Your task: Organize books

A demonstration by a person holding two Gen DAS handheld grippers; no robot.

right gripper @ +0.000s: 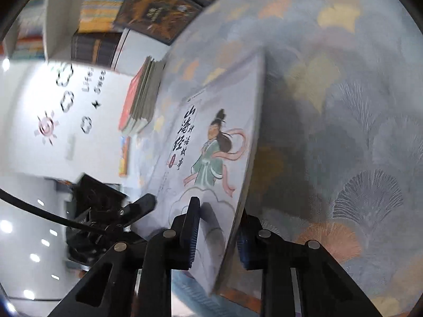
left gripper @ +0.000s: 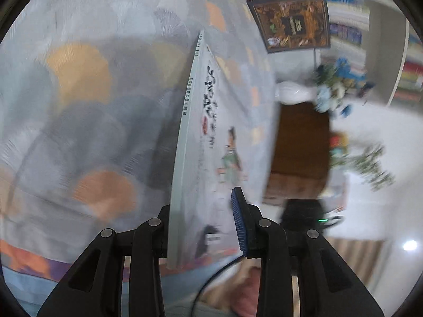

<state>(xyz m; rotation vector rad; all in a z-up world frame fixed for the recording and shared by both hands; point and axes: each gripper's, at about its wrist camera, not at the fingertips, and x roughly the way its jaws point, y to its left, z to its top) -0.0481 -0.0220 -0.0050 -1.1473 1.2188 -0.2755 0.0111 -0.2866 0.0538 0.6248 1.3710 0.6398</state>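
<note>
Two grippers on one book [left gripper: 201, 142], held up on edge over the patterned cloth [left gripper: 79, 105]. Left gripper [left gripper: 201, 227]: book sits between the fingers, spine against the left finger, but the blue pad [left gripper: 239, 224] looks off the cover, so I read it as partly spread, not a firm pinch. Right gripper [right gripper: 216, 235]: pressed onto the book [right gripper: 211, 145], left pad flat on the cover, right finger behind the back.

My read: mid-carry, taking it to a stack or the shelf. To do it well: keep both wrists parallel so the thin book doesn't bow, tighten left before any tilt, set the spine edge down first.

Around, from the right view, left to right: white wall with decals [right gripper: 66, 100], other gripper [right gripper: 111, 216] low, book stack [right gripper: 142, 97] leaning at the cloth's edge, dark book [right gripper: 156, 10] above, shelf [right gripper: 66, 13] top left. The stack is the nearest obstacle to clear. Frames are blurred; the gap to it can't be judged.
</note>
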